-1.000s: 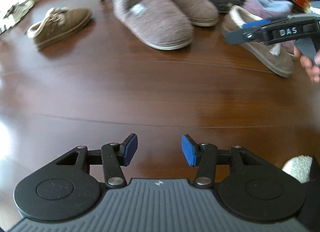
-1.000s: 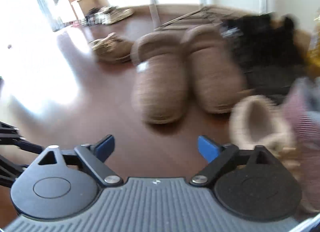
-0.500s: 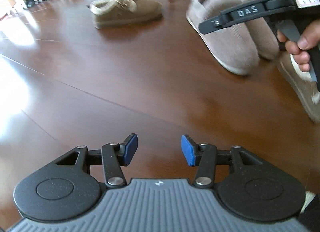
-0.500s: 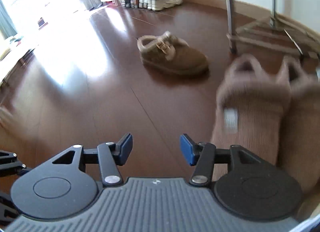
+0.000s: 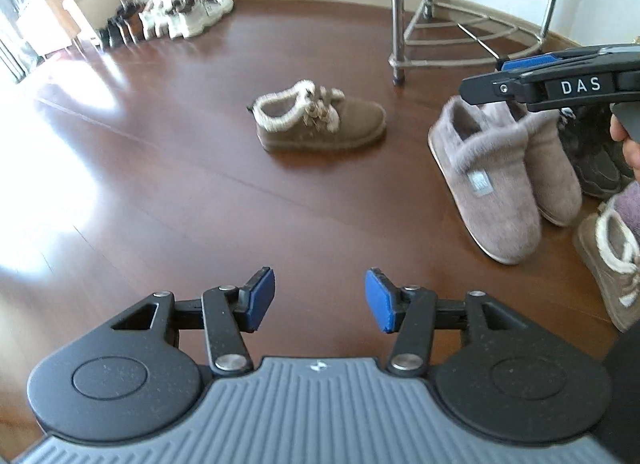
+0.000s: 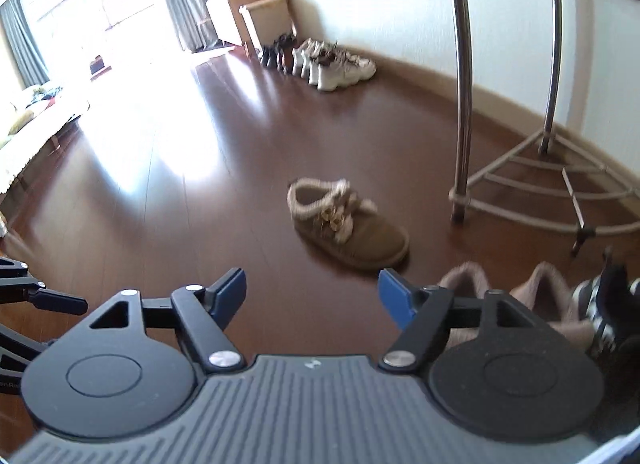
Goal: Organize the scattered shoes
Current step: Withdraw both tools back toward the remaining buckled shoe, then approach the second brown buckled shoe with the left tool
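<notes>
Both grippers are up over the wood floor (image 5: 160, 183) with nothing in them. The left gripper (image 5: 319, 300) is spreading its fingers, bare floor between them; the right gripper (image 6: 312, 296) is widening too, also empty. One brown fur-lined shoe (image 5: 320, 119) sits alone well ahead of the left fingers. Off to their right, two mauve slippers (image 5: 500, 179) stand touching, then one more brown shoe (image 5: 612, 264) at the edge.
</notes>
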The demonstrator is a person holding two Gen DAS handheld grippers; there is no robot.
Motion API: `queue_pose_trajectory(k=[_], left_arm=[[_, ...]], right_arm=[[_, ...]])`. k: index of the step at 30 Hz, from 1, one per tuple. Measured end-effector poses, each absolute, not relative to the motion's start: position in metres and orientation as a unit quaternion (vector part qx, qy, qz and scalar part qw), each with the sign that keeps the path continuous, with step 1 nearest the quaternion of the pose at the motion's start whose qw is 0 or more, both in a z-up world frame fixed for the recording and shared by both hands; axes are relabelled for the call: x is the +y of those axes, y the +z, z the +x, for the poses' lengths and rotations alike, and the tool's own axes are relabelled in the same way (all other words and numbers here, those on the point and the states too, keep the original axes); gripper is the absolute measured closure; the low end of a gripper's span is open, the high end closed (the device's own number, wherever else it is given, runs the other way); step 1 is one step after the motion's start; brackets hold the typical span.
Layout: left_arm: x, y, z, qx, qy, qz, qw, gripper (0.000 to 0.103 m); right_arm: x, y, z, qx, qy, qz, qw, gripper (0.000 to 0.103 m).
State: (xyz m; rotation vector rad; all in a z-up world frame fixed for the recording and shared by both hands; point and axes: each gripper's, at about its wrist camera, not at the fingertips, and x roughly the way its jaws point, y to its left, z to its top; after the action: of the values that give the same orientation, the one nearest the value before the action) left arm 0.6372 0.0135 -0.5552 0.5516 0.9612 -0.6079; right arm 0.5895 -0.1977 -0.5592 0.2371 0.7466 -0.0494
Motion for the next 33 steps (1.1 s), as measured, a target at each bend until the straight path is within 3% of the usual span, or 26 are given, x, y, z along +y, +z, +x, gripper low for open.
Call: queue_pose_trajectory(k=[5, 14, 26, 33], left_arm=[[0.011, -0.6, 0.664, 0.423, -0.273, 0.259, 0.824, 0.039], [-0.005, -0.672, 0.694, 0.45, -0.291, 0.268, 0.8, 0.039], [0.0, -0.688, 0.743, 0.437, -0.356, 0.262, 0.783, 0.039], [-0.01, -0.694, 0.803, 0.455, -0.377, 0.222, 0.776, 0.038]], right_arm=[[-0.187, -0.58, 0.609, 0.343, -0.024, 0.093, 0.935, 0.029], [-0.179, -0.635, 0.585, 0.346, -0.052, 0.134, 0.927, 0.029], [-0.156, -0.632, 0.599, 0.364, -0.078, 0.063, 0.926, 0.02], [-0.162, -0.642, 0.619, 0.355, -0.133, 0.086, 0.921, 0.019]])
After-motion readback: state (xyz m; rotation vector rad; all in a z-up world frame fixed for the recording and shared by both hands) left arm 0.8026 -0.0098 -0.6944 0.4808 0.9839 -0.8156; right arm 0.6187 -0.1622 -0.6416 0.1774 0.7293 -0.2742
